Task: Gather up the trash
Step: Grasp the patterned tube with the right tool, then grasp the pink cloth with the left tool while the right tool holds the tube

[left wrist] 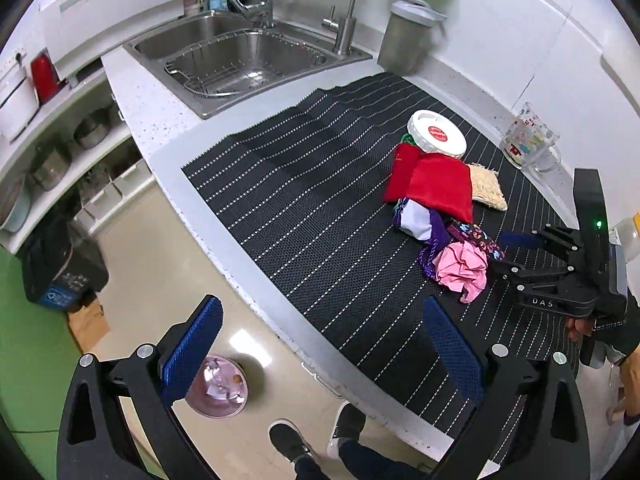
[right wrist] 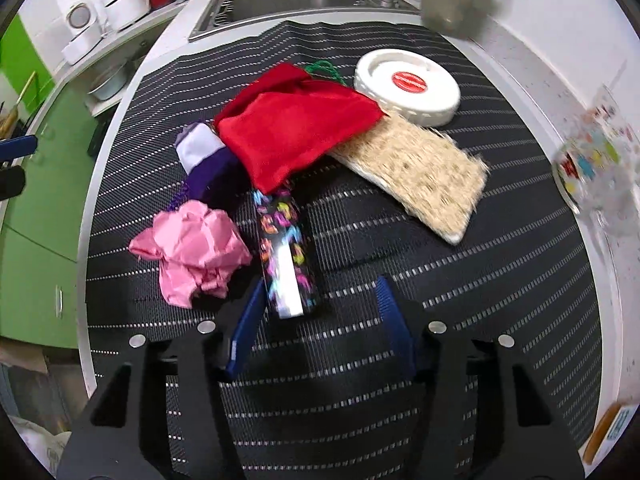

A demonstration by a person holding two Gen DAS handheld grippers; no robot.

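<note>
A crumpled pink paper (right wrist: 192, 250) lies on the black striped mat (right wrist: 440, 320), also in the left wrist view (left wrist: 464, 266). Beside it lies a colourful patterned tube (right wrist: 282, 256), one end under a red cloth pouch (right wrist: 296, 136). A purple and white pouch (right wrist: 202, 152), a beige loofah pad (right wrist: 424, 176) and a white lid (right wrist: 408, 84) lie around them. My right gripper (right wrist: 320, 312) is open, low over the mat, its left finger next to the tube's near end. My left gripper (left wrist: 320, 344) is open and empty, over the counter's front edge.
A steel sink (left wrist: 240, 60) with a wire rack and a steel bin (left wrist: 408, 36) stand at the back. A printed glass jug (left wrist: 528, 140) stands at the mat's right edge. On the floor are a pink waste bin (left wrist: 218, 388) and a black bin (left wrist: 60, 264).
</note>
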